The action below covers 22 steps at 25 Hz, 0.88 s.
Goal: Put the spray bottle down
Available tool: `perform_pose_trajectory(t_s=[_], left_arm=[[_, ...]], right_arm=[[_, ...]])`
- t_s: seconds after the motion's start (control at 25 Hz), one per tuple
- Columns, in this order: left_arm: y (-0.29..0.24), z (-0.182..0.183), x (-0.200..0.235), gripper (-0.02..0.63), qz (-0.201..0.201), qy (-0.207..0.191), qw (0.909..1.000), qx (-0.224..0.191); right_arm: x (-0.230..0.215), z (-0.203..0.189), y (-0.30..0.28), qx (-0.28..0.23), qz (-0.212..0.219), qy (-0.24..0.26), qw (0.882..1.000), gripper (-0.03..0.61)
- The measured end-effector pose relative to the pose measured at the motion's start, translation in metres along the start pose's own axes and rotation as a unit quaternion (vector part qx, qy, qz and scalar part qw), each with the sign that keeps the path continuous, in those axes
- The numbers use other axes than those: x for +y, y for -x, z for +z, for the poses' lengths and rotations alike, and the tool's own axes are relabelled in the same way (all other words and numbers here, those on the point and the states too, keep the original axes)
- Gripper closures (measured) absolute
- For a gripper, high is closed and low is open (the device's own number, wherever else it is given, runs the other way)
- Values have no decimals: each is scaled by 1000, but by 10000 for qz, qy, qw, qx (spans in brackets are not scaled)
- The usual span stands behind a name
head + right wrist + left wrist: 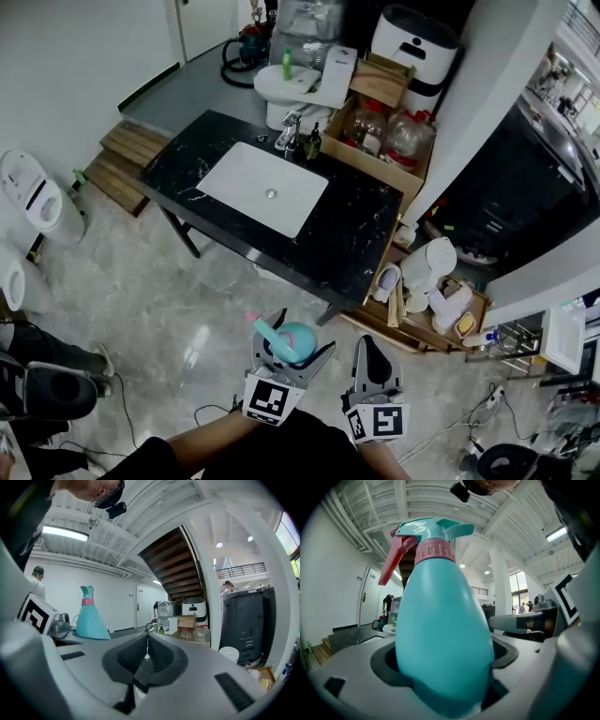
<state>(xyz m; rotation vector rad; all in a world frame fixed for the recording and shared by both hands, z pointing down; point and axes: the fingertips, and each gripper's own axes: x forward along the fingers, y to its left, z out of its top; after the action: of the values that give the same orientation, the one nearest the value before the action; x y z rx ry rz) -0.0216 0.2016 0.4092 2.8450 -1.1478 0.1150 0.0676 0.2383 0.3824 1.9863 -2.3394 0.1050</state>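
Note:
A teal spray bottle (292, 341) with a pink collar and red trigger sits between the jaws of my left gripper (292, 354), which is shut on its body. In the left gripper view the spray bottle (443, 639) fills the middle, upright, trigger pointing left. My right gripper (373, 364) hovers just to the right, shut with nothing in it; its jaws meet at their tips (146, 643). From the right gripper view the spray bottle (91, 617) shows at left. Both grippers hang above the floor, short of the black counter (356, 239).
The black counter holds a white sink (262, 187) with a tap (289, 131) and a dark bottle (312, 142). A cardboard box (380, 136) of bottles stands behind it. A low shelf (427, 300) with a kettle sits right. Cables (211, 412) lie on the marble floor.

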Motion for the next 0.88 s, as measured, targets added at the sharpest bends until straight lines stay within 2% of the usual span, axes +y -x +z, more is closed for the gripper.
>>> perform_pose_trajectory(t_s=[0.12, 0.32, 0.52, 0.76, 0.88], left_arm=[[-19, 7, 25, 164, -32, -57, 9999, -77], [-46, 3, 61, 164, -121, 191, 9997, -27], [-71, 5, 78, 164, -256, 41, 9997, -46], [-85, -10, 96, 164, -240, 54, 9996, 116], [-91, -17, 107, 164, -59, -14, 9997, 219]], right_arm=[[-1, 4, -30, 7, -45, 24, 10000, 563], [-2, 6, -76, 32, -141, -30, 9999, 563], [-3, 8, -100, 48, -318, 127, 9994, 563], [-6, 3, -118, 105, -330, 58, 9994, 563], [-9, 0, -126, 107, -314, -37, 9994, 563]])
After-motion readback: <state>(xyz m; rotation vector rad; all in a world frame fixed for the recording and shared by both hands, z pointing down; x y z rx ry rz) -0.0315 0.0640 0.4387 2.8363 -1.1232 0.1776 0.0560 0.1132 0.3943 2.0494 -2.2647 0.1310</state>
